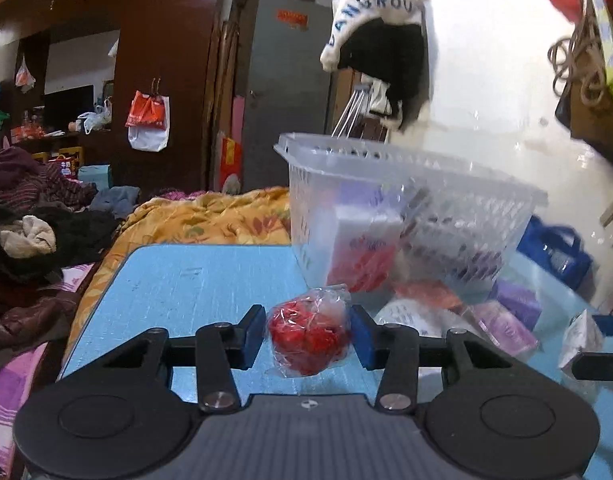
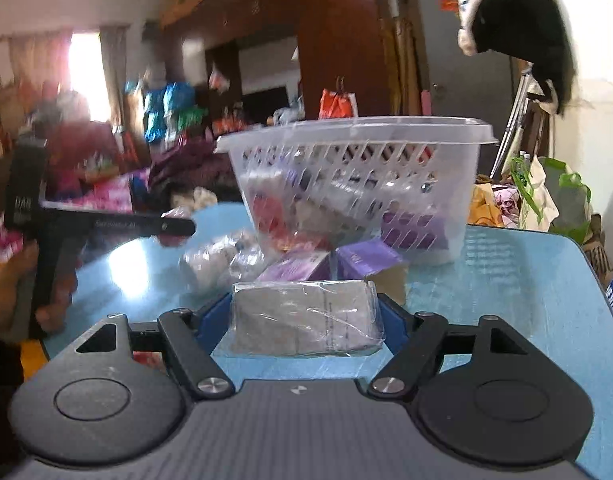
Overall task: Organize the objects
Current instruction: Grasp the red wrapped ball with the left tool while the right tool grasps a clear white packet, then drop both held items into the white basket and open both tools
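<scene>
We note a dark wooden wardrobe (image 1: 162, 40), a grey door (image 1: 286, 80), a white wall (image 1: 486, 60), and a bright curtained window (image 2: 84, 68).

Bench (image 1: 186, 276) light blue. Basket (image 1: 406, 184) clear, slotted lattice walls. Wrapped bundle (image 1: 308, 334) bright red under clear film. Fingers (image 1: 253, 332) black with blue pads. Boxes (image 1: 506, 320) purple and lilac beside basket. Wrapped block (image 2: 304, 320) grey-beige in clear film. Bedspread (image 1: 210, 216) orange-yellow, leaf print. Hat (image 1: 370, 12) white, blue lettering, black lining. Wardrobe (image 1: 158, 40) dark red-brown.
</scene>
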Tool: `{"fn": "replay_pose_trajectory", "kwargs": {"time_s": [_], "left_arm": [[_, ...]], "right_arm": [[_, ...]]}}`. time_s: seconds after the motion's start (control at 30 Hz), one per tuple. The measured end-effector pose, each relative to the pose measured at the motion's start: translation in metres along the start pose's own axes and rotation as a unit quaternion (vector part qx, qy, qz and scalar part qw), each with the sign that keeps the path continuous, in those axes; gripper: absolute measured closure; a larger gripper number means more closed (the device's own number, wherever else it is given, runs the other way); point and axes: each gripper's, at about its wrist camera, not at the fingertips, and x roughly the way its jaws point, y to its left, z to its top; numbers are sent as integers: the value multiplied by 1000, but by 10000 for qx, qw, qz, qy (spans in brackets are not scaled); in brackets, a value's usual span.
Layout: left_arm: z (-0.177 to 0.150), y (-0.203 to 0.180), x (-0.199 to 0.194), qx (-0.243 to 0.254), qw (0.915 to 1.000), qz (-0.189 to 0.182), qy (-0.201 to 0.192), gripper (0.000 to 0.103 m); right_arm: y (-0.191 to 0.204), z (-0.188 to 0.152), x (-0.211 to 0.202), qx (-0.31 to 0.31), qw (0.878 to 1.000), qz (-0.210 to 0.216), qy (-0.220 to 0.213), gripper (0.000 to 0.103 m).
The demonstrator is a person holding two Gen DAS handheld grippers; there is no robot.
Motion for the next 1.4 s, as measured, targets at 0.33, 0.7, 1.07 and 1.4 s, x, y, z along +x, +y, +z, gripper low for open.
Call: {"fn": "replay_pose_trajectory", "kwargs": {"time_s": [0.33,0.7,1.07,1.4], "left_arm": [[0,-2,-10,8,9989,-198,-421,54],[5,-8,-38,-249,9934,-601,-949,54],[136,-84,-17,238,9937,-409,-1017,54],[150,-84,64,194,9995,-133,-222,31]], "right_arm": [[-1,0,-4,127,9992,-242,-291,25],[-8,10,-16,364,9957,-450,-724,25],[-7,151,8,-451,9828,-1117,-1399,25],[-28,155,66,-414,9884,-1269,-717,12]]}}
